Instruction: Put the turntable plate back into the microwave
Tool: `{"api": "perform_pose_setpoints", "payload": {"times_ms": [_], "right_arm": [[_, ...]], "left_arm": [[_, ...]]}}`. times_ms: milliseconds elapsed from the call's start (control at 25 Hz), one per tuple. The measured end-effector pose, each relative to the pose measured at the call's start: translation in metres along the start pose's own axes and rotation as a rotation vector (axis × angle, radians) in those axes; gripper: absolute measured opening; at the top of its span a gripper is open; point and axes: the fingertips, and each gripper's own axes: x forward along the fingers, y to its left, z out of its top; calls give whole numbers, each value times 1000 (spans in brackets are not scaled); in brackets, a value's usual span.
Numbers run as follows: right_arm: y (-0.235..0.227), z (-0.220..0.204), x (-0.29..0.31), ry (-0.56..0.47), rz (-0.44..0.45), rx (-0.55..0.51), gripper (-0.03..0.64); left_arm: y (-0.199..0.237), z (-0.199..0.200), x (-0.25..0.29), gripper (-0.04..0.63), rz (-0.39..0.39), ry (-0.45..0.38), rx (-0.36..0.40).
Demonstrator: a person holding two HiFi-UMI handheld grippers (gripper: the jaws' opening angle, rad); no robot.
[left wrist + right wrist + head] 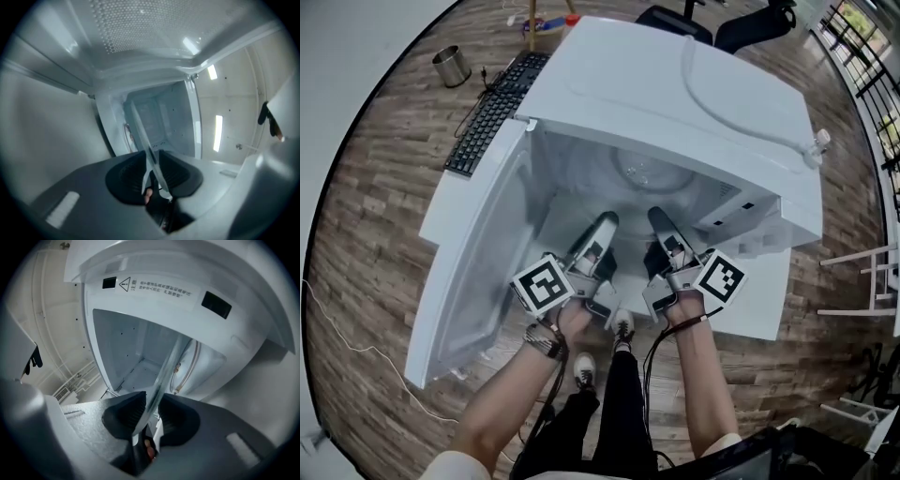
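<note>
The left claw (603, 228) and the right claw (661, 221) each grip the near rim of the clear round glass turntable plate (639, 172). It is held inside the open white microwave (675, 89), near the white bench's (766, 305) near edge.

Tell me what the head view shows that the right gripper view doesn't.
Only the head view: the keyboard and the metal cup beside the microwave, plus the left gripper reaching in. Only the right gripper view: the warning label above the opening, and a close look at the right gripper with its jaws clamped on the plate's rim. Both: the microwave cavity and the glass turntable plate carried at its opening.
</note>
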Motion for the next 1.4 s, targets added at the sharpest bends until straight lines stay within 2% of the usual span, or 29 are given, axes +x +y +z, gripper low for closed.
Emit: {"api": "perform_pose_setpoints", "payload": {"times_ms": [200,320,480,680,1000,1200,1400], "right_arm": [[-9,11,6,-13,-20,22,89],[-13,16,9,-20,-25,33,89],[-19,24,18,-22,-39,21,89],[-14,27,27,-47,-32,64,91],[-16,27,30,-39,-72,123,100],[-20,23,31,-25,-96,179,95],[-19,24,34,-17,-95,181,95]], "left_arm": [[-1,7,17,98,8,24,70],[1,9,24,98,11,32,79],[7,13,33,101,17,27,65],[9,22,38,106,13,7,53],[2,28,42,106,4,-40,9],[0,30,43,112,-29,-59,-28],[0,30,42,115,-35,-75,-51]]}}
